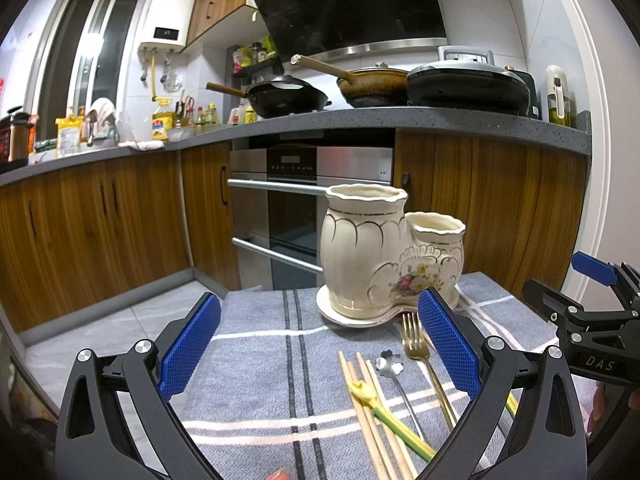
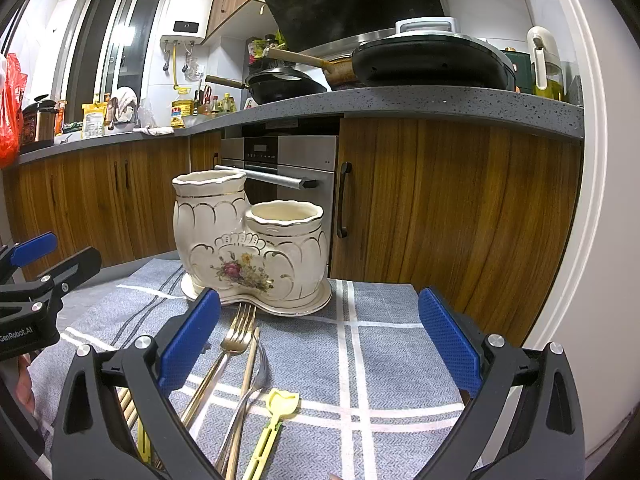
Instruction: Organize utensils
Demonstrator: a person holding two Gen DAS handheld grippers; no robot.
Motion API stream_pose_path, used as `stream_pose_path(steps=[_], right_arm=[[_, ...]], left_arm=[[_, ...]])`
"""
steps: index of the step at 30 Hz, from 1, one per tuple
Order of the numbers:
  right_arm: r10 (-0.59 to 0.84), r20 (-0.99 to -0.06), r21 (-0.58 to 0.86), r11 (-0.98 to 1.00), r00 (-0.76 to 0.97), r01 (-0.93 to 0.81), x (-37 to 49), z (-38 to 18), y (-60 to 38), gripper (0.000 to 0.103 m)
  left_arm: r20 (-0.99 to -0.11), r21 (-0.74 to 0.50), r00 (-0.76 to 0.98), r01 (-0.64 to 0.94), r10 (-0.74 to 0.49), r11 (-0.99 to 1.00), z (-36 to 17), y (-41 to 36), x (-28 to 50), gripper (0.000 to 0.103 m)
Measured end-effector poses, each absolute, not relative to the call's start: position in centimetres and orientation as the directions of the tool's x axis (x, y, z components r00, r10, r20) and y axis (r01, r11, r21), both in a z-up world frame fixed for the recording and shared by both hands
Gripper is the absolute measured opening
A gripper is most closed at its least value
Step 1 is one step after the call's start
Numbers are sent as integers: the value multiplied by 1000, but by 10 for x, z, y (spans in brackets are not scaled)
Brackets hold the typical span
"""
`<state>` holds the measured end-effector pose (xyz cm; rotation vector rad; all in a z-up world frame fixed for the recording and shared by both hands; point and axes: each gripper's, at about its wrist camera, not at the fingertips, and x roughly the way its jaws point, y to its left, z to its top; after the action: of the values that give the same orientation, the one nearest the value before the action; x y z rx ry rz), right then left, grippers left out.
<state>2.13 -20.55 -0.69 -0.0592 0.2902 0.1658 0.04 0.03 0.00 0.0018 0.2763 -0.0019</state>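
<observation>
A cream two-cup ceramic utensil holder (image 1: 384, 256) (image 2: 248, 240) with a flower print stands empty on its saucer at the far side of a grey checked cloth (image 1: 256, 360). In front of it lie a gold fork (image 1: 416, 344) (image 2: 236, 336), a silver flower-ended spoon (image 1: 390, 364), wooden chopsticks (image 1: 368, 400) and a yellow-green tulip-topped utensil (image 1: 384, 412) (image 2: 280, 404). My left gripper (image 1: 320, 344) is open above the cloth, with the utensils near its right finger. My right gripper (image 2: 320, 340) is open too, holding nothing, and the fork lies by its left finger.
Wooden kitchen cabinets (image 2: 440, 208) and a steel oven (image 1: 304, 200) stand just behind the cloth's far edge. The grey countertop (image 1: 400, 118) above carries pans and bottles. Each gripper shows at the edge of the other's view: right gripper (image 1: 568, 280), left gripper (image 2: 60, 256).
</observation>
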Motion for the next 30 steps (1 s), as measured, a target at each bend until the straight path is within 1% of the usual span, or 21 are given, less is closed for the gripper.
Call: stream_pose_path(steps=[24, 30], right_arm=[[155, -294, -37, 984, 943, -173, 23, -7, -204, 98], [149, -311, -46, 984, 939, -171, 23, -8, -204, 98]], left_arm=[[-276, 3, 961, 2, -1, 1000, 0, 0, 1, 98], [-286, -4, 958, 8, -9, 1000, -2, 0, 0, 98]])
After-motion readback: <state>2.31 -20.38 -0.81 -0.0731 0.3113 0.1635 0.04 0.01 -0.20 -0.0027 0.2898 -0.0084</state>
